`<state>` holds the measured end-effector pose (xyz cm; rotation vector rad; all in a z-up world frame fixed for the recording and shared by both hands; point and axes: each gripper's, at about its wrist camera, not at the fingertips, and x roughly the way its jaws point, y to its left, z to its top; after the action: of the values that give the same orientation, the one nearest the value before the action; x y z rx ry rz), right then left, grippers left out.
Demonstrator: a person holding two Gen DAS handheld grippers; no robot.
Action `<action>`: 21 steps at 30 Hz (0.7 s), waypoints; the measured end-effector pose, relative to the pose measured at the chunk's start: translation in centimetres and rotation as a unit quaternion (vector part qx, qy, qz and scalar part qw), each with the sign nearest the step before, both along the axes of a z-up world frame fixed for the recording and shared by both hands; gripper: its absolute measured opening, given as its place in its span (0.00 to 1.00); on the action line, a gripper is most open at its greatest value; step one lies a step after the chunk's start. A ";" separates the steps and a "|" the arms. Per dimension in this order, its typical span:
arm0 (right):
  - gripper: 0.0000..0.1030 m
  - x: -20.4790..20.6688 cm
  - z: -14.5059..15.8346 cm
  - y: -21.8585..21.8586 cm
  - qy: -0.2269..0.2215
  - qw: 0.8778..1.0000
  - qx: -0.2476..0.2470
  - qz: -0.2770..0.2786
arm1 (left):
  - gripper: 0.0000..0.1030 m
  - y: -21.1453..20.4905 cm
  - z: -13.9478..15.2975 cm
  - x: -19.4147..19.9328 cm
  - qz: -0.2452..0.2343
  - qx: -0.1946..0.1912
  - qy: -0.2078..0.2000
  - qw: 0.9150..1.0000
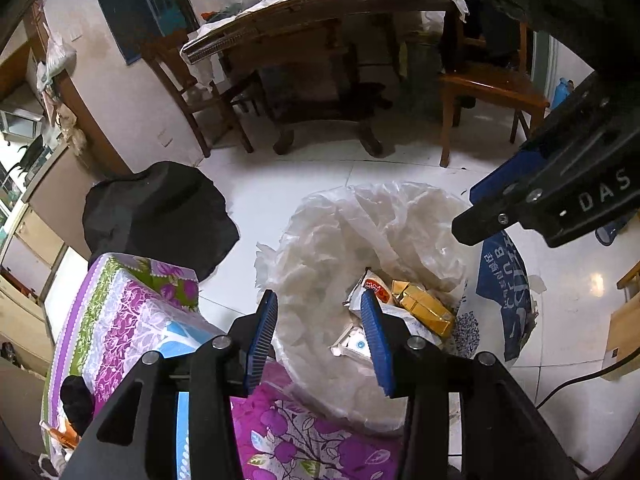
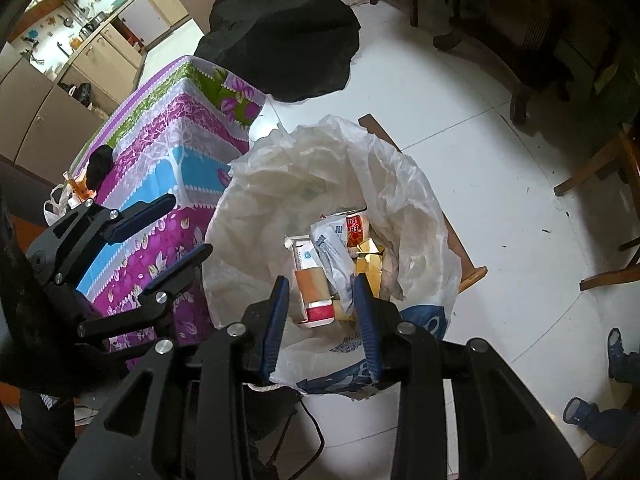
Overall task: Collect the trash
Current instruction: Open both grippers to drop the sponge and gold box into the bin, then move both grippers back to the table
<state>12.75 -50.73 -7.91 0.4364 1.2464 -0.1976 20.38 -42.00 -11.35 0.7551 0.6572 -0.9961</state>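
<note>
Two grippers hang spread and empty over the bag: the left gripper, the right gripper. Trash lies inside; the floral table stands at nine o'clock.

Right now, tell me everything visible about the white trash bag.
The white trash bag is thin, crinkled, translucent plastic, open at the top, with blue print low on its outer side. It stands on the white tile floor against the floral-clothed table. Inside lie cartons, a gold wrapper and a printed pouch. Both grippers hover open above its mouth; neither clearly touches it.
</note>
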 end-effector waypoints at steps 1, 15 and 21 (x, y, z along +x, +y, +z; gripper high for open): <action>0.31 0.0 0.0 0.1 -0.001 1.000 0.001 0.000 | 0.43 0.1 0.0 0.0 0.002 0.000 -0.001 1.000; 0.31 0.4 0.8 2.7 -0.069 0.991 -0.115 -0.005 | 0.44 2.5 0.4 -0.1 0.071 -0.021 -0.051 0.996; 0.31 0.7 1.3 4.7 -0.110 0.980 -0.164 -0.003 | 0.47 4.5 0.9 -0.1 0.103 -0.033 -0.069 0.992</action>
<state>13.42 -46.01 -6.63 0.1709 0.9735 -0.3447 20.27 -37.53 -10.45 0.6764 0.5660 -0.7655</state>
